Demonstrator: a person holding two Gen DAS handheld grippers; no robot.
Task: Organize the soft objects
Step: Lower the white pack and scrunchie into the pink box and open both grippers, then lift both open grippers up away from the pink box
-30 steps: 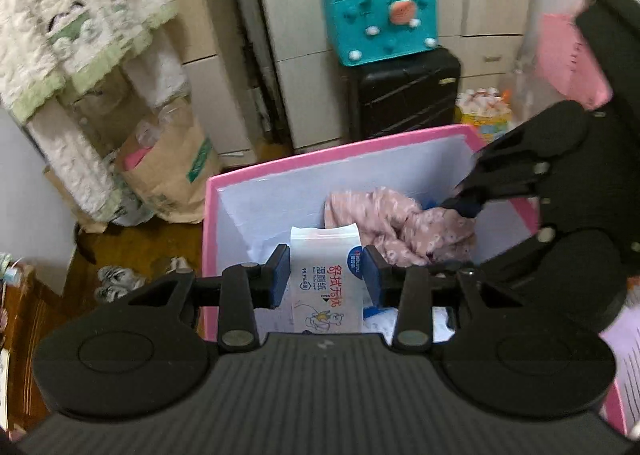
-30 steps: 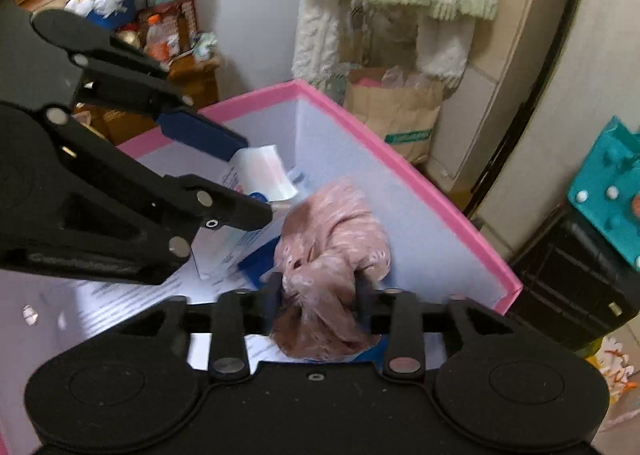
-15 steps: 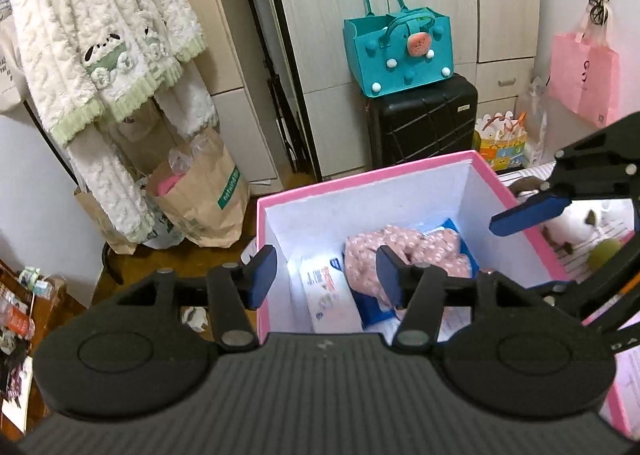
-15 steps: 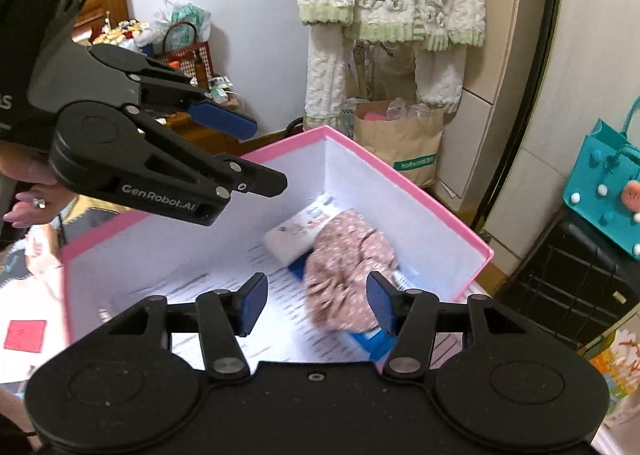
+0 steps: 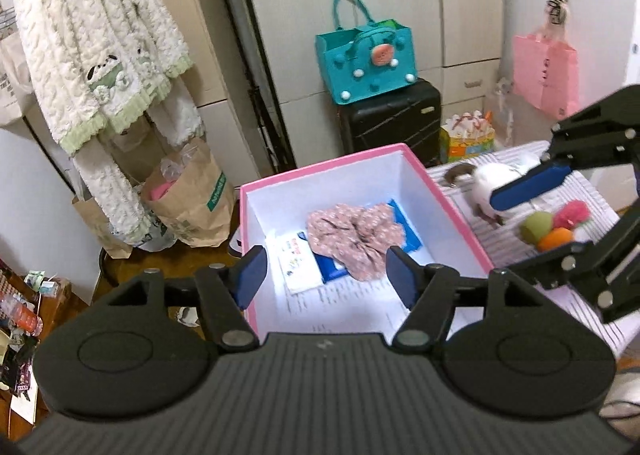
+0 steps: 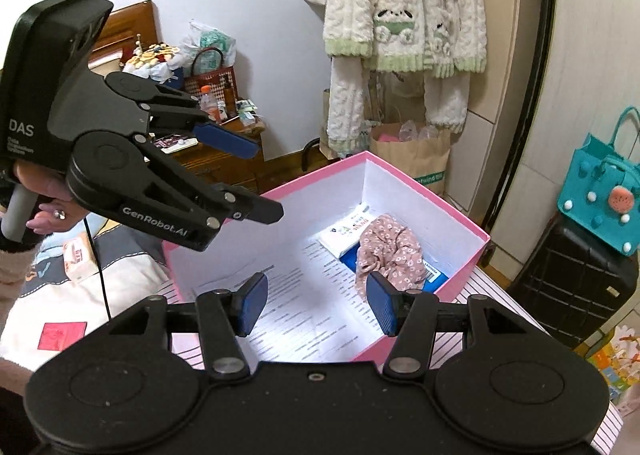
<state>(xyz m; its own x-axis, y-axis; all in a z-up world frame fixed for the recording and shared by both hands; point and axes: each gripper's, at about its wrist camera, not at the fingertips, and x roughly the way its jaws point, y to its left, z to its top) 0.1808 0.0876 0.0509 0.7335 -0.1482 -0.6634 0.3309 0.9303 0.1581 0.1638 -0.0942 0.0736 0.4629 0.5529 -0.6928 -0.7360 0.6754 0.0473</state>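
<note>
My left gripper (image 5: 323,273) is opening with nothing between its pads; my right gripper (image 6: 316,302) stands apart, also empty. Beyond both, mid-frame, the pink floral cloth (image 5: 354,233) lies inside the pink box (image 5: 460,215), partly over a white tissue pack (image 5: 299,262) at its far end.

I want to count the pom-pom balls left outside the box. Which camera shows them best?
The left wrist view: three pom-pom balls, green, pink and orange, lie on the striped surface right of the pink box. The right wrist view shows none.
</note>
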